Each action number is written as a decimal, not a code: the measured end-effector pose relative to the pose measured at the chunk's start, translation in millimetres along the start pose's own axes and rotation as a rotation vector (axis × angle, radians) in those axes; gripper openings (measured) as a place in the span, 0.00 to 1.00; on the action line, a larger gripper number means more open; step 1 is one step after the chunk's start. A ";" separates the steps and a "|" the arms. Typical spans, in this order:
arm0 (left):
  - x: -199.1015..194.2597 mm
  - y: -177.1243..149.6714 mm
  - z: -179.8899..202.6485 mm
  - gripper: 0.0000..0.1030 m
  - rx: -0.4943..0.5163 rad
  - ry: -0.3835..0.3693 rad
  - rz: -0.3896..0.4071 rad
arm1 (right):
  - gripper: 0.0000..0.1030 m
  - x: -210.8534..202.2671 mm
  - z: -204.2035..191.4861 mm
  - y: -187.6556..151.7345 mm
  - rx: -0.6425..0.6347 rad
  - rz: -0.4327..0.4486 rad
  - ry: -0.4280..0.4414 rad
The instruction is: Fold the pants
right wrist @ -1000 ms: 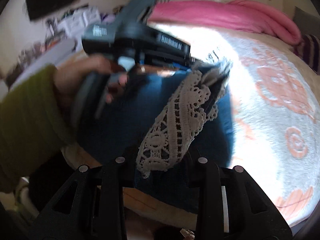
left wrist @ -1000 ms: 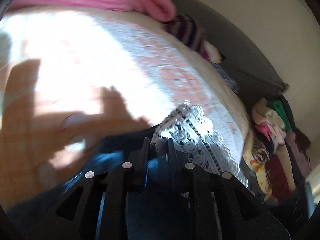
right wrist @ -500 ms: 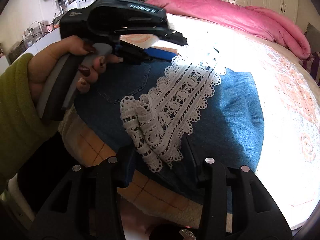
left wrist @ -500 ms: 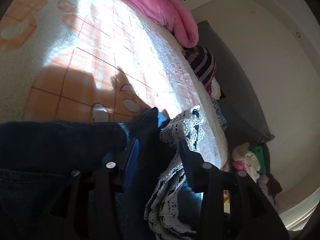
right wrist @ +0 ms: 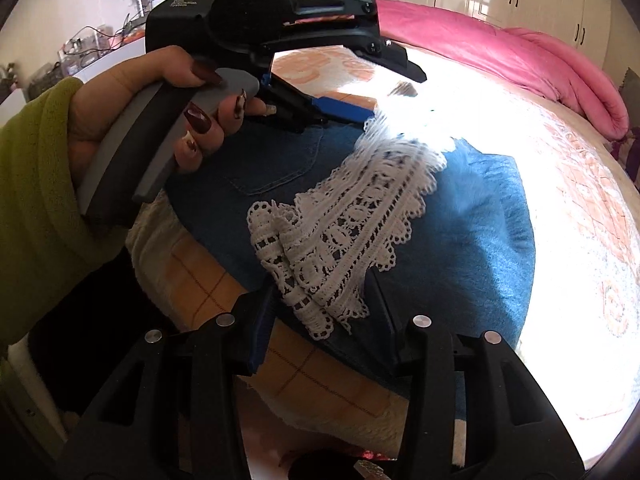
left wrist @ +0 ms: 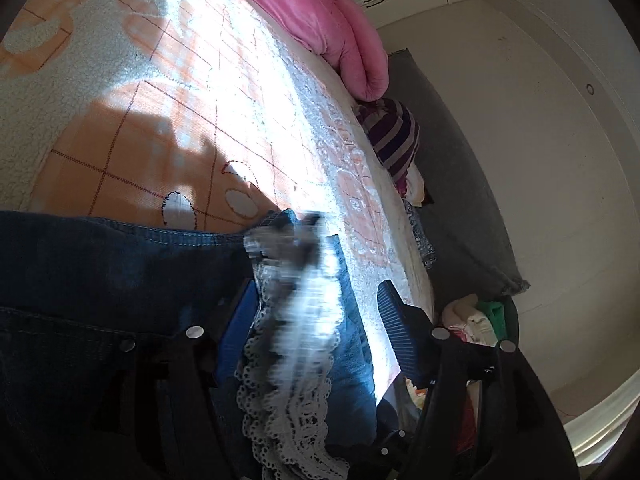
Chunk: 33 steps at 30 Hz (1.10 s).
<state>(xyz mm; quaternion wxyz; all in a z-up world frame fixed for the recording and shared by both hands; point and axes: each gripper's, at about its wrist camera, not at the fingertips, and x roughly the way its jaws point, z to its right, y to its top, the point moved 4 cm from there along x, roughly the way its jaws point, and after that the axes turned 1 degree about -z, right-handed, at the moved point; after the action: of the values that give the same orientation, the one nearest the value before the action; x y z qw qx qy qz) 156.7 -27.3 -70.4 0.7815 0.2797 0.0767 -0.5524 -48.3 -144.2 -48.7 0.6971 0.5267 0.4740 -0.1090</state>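
Observation:
Blue denim pants [right wrist: 460, 248] with a white lace trim [right wrist: 344, 232] lie folded near the bed's front edge. In the left wrist view the denim [left wrist: 100, 280] fills the lower left and the lace [left wrist: 296, 360] runs between the fingers. My left gripper [left wrist: 316, 312] is open, with the lace lying loose between its jaws; it also shows in the right wrist view [right wrist: 360, 96], held over the pants' far end. My right gripper [right wrist: 320, 320] is open, its jaws on either side of the lace's near end.
The bed has a white and orange patterned blanket [left wrist: 168, 120]. A pink duvet [right wrist: 520, 60] lies along the far side. A striped garment [left wrist: 394, 140] and a pile of clothes [left wrist: 480, 320] sit by a grey headboard [left wrist: 452, 200].
Both grippers have opened and let go of the pants. The lifted lace-trimmed end has been laid down flat on the folded denim. The lace is still blurred with motion by the left gripper.

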 end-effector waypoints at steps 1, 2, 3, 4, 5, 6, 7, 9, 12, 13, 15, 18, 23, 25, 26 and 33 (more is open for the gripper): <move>0.0 -0.2 -0.5 0.64 -0.002 0.001 0.001 | 0.36 0.2 0.6 -0.3 -0.001 0.002 0.003; 1.5 0.5 -2.5 0.64 -0.003 0.009 -0.002 | 0.36 0.9 1.0 -0.9 -0.002 0.003 0.004; 4.0 1.0 -4.3 0.64 -0.005 0.020 -0.007 | 0.36 1.1 0.8 -1.1 -0.003 0.003 0.004; 7.7 2.1 -6.6 0.64 -0.009 0.035 -0.014 | 0.36 4.6 0.9 -0.7 -0.003 0.003 0.005; 11.1 3.9 -7.5 0.64 -0.010 0.043 -0.018 | 0.36 8.3 5.8 2.9 -0.004 0.002 0.006; 14.3 5.6 -7.7 0.64 -0.011 0.054 -0.019 | 0.36 9.0 6.3 4.1 -0.005 0.003 0.005; 18.6 8.1 -6.7 0.63 -0.010 0.068 -0.018 | 0.36 7.5 4.8 5.5 -0.006 0.006 0.005; 24.1 14.5 -6.1 0.51 0.001 0.112 -0.009 | 0.36 5.0 3.8 5.4 -0.010 0.012 0.003; 36.8 21.0 1.4 0.22 0.040 0.176 -0.016 | 0.30 4.0 3.0 0.3 -0.028 0.009 -0.003; 37.0 21.9 4.6 0.19 0.046 0.175 -0.018 | 0.27 4.3 2.8 0.9 -0.035 0.006 -0.006; 29.2 24.2 17.7 0.19 0.088 0.177 0.001 | 0.15 1.1 5.5 5.2 -0.025 0.013 0.015; 5.6 27.3 29.9 0.19 0.133 0.178 0.060 | 0.15 -6.4 -0.7 16.3 -0.053 0.051 0.047; 3.6 24.9 -10.3 0.19 0.076 0.263 0.023 | 0.20 22.1 -20.1 6.3 -0.140 -0.037 0.039; 7.7 21.3 -23.4 0.25 0.059 0.282 0.012 | 0.25 22.4 -26.6 2.3 -0.169 -0.026 0.027; 8.6 20.5 -27.0 0.26 0.058 0.282 0.011 | 0.27 20.3 -28.8 1.5 -0.181 -0.028 0.031; -19.1 14.1 -4.7 0.59 0.147 0.321 0.071 | 0.40 -21.9 -2.4 1.1 -0.053 0.036 0.144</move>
<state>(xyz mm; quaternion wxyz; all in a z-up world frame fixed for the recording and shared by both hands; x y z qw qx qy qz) 163.2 -5.9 -61.1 0.7557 0.4230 0.1501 -0.4769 -60.5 -149.4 -31.0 0.6767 0.5231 0.5160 -0.0455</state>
